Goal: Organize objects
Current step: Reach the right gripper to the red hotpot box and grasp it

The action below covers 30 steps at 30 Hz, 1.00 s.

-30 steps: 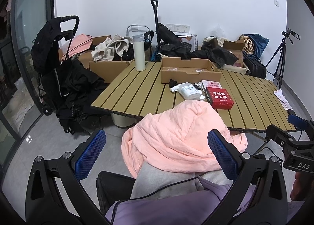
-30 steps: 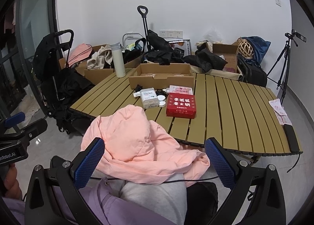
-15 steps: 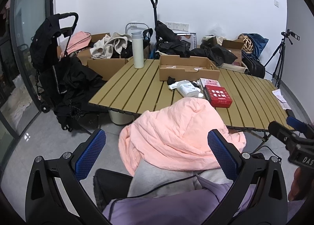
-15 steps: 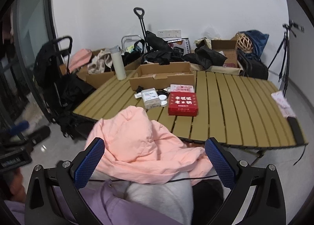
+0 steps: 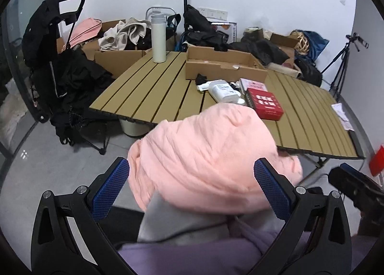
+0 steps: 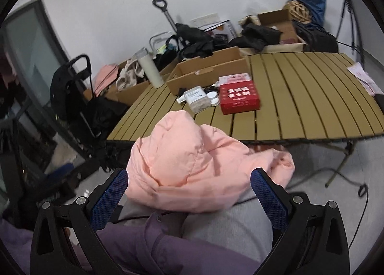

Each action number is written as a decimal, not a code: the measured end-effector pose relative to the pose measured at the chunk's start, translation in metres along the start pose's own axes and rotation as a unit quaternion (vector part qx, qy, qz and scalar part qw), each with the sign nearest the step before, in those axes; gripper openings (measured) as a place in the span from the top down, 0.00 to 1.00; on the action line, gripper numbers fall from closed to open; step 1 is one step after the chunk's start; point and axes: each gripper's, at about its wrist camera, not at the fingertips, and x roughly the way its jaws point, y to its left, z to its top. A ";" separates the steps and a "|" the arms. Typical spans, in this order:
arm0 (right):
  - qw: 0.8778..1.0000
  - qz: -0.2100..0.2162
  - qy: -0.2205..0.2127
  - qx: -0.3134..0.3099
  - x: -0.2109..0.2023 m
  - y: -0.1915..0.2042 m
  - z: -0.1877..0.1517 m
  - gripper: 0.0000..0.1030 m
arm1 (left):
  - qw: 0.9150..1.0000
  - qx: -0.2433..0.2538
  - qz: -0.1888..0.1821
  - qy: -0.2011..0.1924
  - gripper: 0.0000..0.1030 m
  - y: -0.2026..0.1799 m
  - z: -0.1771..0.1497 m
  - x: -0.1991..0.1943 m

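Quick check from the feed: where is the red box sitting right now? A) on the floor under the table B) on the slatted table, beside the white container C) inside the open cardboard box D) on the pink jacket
B: the red box lies flat on the slatted table, next to the white container and in front of the open cardboard box.

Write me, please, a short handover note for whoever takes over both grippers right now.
Left gripper: open, empty. Right gripper: open, empty. Both hang above the pink jacket, which lies on the person's lap, off the slatted table.
On the table: red box, white bottle on its side, open cardboard box, upright white flask.
Done: nothing visibly sorted yet.
Left: probably the jacket first, then the loose items beside the cardboard box.
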 end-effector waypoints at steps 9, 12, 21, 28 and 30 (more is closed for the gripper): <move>0.996 -0.068 0.056 -0.005 0.073 -0.035 0.048 0.09 | 0.996 0.013 -0.053 0.066 0.00 -0.005 0.058 0.084; 0.996 -0.050 0.071 -0.001 0.113 -0.047 0.077 0.29 | 0.997 0.020 -0.049 0.060 0.00 -0.004 0.097 0.129; 0.990 -0.110 0.093 -0.004 0.191 -0.105 0.120 0.29 | 0.981 0.085 -0.143 0.095 0.33 -0.061 0.129 0.220; 0.991 -0.079 0.105 0.024 0.230 -0.149 0.142 0.56 | 0.953 0.068 -0.229 0.185 0.67 -0.122 0.124 0.287; 0.991 -0.070 0.109 0.032 0.239 -0.156 0.144 0.58 | 0.950 0.066 -0.237 0.190 0.67 -0.130 0.124 0.294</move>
